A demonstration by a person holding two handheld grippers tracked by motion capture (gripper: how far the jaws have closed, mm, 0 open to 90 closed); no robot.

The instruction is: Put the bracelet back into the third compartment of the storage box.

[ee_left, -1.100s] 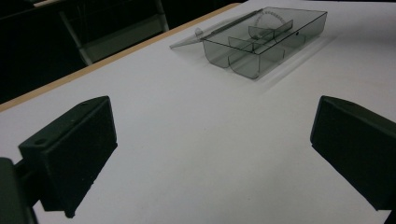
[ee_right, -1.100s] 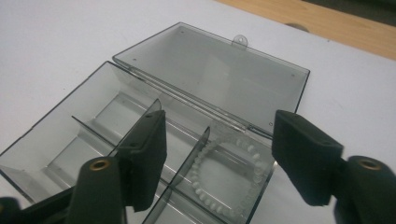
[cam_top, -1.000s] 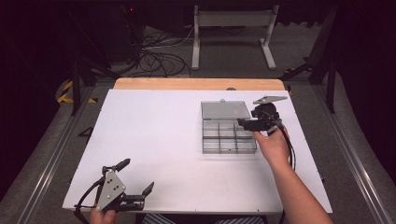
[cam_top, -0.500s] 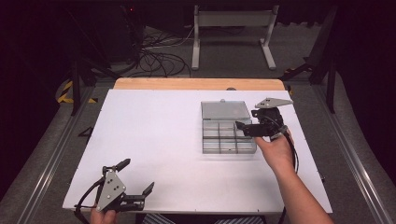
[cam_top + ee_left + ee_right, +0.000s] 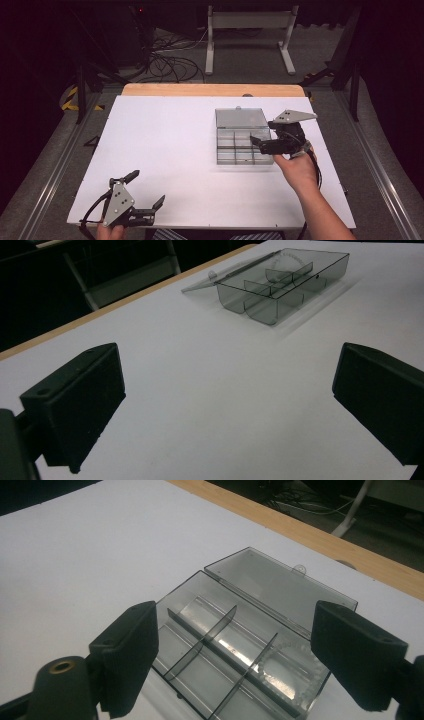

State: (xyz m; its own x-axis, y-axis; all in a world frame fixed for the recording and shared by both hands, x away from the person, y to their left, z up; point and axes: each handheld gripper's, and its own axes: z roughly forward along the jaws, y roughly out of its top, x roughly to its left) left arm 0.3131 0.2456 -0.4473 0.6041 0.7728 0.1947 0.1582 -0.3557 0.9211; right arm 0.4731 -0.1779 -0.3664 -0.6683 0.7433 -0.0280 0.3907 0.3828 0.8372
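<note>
Smoky clear plastic makes up the compartment box [image 5: 245, 142], which sits on the white desk [image 5: 165, 150] toward its right half, nearer the far wooden edge [image 5: 210, 90] than your own edge. Its lid [image 5: 242, 118] is flipped open and lies flat on the desk behind the tray, on the far side. Dividers split the tray into small cells; in the right gripper view one end cell [image 5: 292, 667] holds a thin beaded ring curled against its walls.

Your right gripper [image 5: 257, 142] hovers over the right end of the box, jaws pointing left across it. Those jaws have just been opening and now stand wide, with nothing clamped between them; the box lies below them.

Your left gripper [image 5: 147, 192] rests at the near left corner of the desk, well apart from the box. Its jaws are spread wide too, with bare desk between them.
</note>
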